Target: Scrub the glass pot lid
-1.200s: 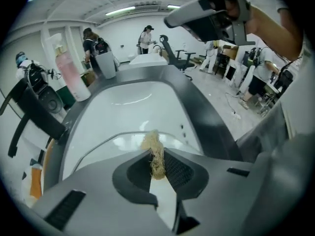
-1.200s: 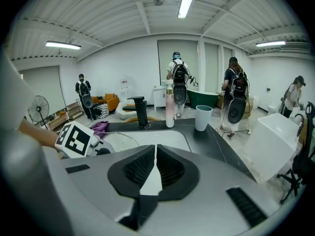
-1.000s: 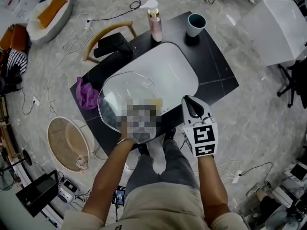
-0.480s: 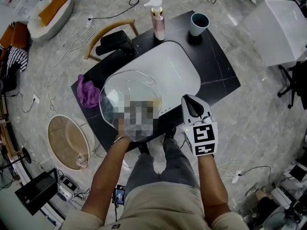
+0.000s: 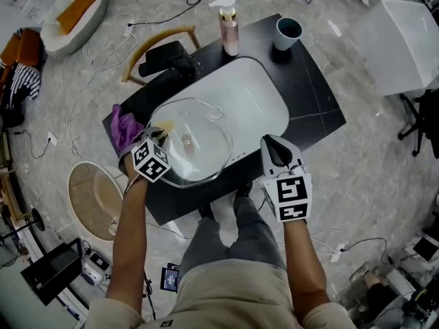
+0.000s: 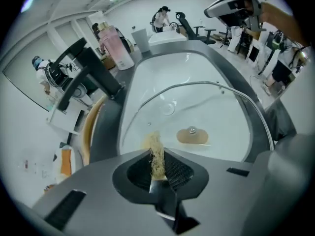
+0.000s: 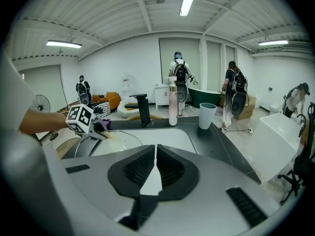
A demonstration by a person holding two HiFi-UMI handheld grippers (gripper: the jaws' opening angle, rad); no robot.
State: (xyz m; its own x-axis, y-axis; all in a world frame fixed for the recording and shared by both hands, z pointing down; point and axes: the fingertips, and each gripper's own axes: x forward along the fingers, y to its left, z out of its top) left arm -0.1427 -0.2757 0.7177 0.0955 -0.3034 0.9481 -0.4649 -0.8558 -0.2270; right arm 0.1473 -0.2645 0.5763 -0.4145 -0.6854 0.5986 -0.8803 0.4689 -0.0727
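Here, the scrubber is clamped at the lid's edge and the second gripper stands idle.
The left gripper (image 5: 163,134) has its jaws clenched on a fibrous scrubber (image 6: 156,156), held at the left rim of the glass pot lid (image 5: 202,146). The lid lies in the white sink (image 5: 257,91), presumably to contain runoff. The right gripper (image 5: 274,153), jaws pressed together on nothing, hangs over the tabletop (image 5: 315,108) front edge, likely to stay clear.

One glass pot lid (image 5: 202,142), one white sink (image 5: 267,94), one black faucet (image 5: 168,60), one pump bottle (image 5: 228,29), one cup (image 5: 286,33), one purple cloth (image 5: 123,129), one fibre scrubber (image 6: 156,154), and two grippers: left gripper (image 5: 162,132), right gripper (image 5: 273,142).
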